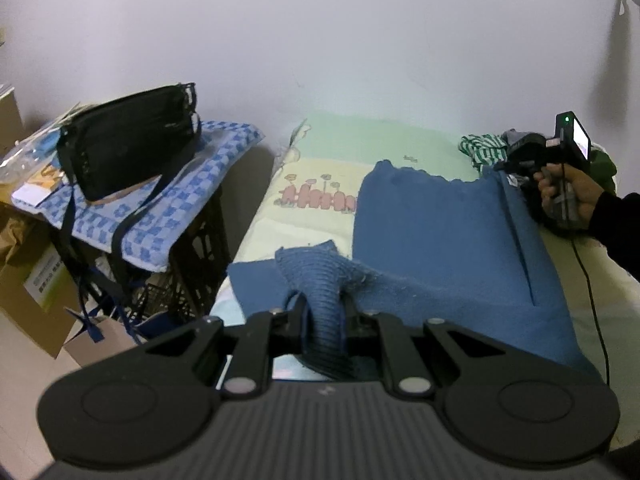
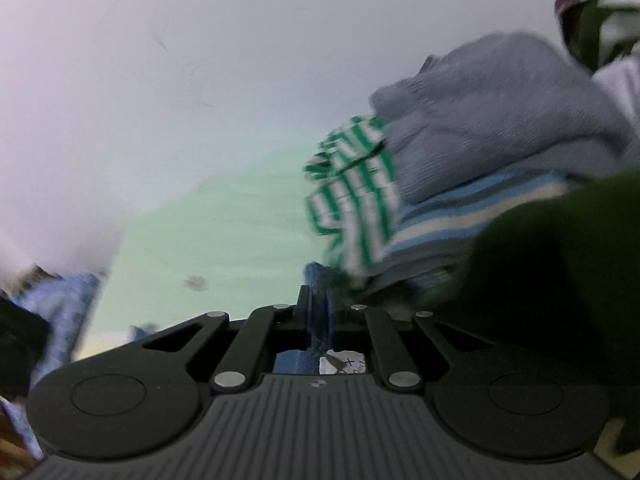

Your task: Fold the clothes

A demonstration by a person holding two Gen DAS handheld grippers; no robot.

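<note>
A bed with a pale green and yellow printed sheet (image 1: 340, 136) is seen against a white wall. Across it a blue knitted sweater (image 1: 440, 232) is spread, one ribbed cuff lifted at its near edge. A heap of other clothes, including a green-and-white striped garment (image 2: 352, 196) and a grey knit (image 2: 500, 120), is piled at the far right of the bed. A black bag (image 1: 132, 144) is set on a blue checked cloth (image 1: 192, 200) over a crate beside the bed. The left gripper (image 1: 323, 312) is clamped narrowly on the ribbed cuff. The right gripper (image 2: 318, 312), held in a hand (image 1: 568, 192), is closed on a blue fabric edge.
</note>
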